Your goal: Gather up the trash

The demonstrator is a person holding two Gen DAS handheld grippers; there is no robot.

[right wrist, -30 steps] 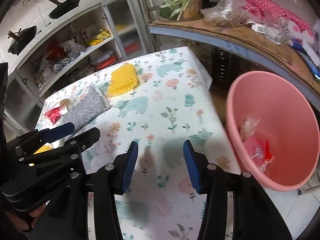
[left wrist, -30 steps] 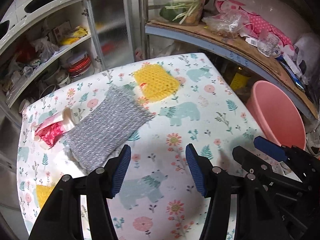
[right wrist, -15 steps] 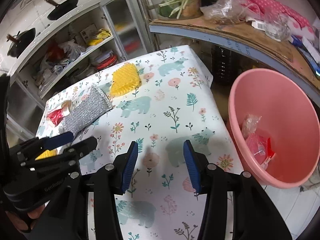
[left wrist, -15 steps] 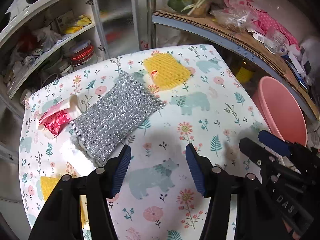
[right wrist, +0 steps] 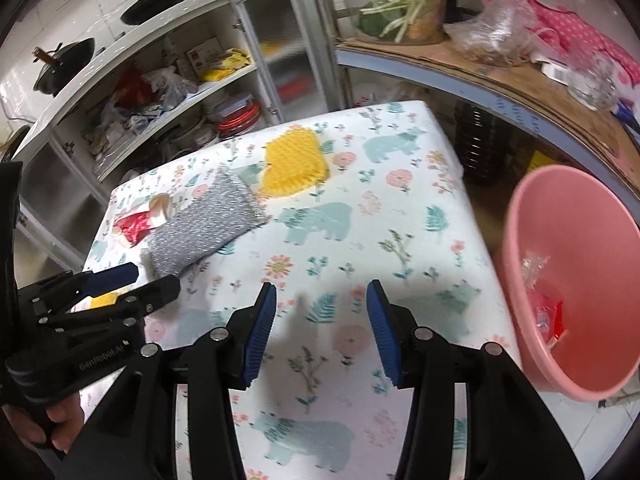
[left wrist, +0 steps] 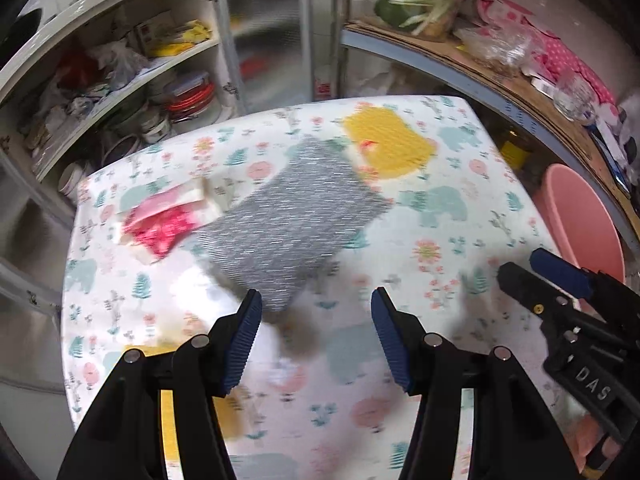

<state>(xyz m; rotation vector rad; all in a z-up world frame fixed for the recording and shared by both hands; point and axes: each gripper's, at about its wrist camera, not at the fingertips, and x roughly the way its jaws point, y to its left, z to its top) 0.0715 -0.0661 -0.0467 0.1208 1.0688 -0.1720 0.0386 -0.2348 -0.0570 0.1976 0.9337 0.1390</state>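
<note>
Over tablecloth (right wrist: 400, 216): 2 grippers, empty.

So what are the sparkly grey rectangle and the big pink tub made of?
The sparkly grey rectangular pad looks like woven metallic thread, a scouring cloth probably: it glints in tiny flecks. The big round pink tub looks like smooth, slightly glossy plastic, with an even colour and a moulded rim.

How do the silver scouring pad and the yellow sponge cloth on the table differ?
The silver scouring pad is glittery grey and oblong; the yellow sponge cloth is bright yellow with a waffle texture. The silver pad lies nearer the red wrapper, the yellow cloth farther back on the table. Both lie flat, untouched by either gripper.
</note>
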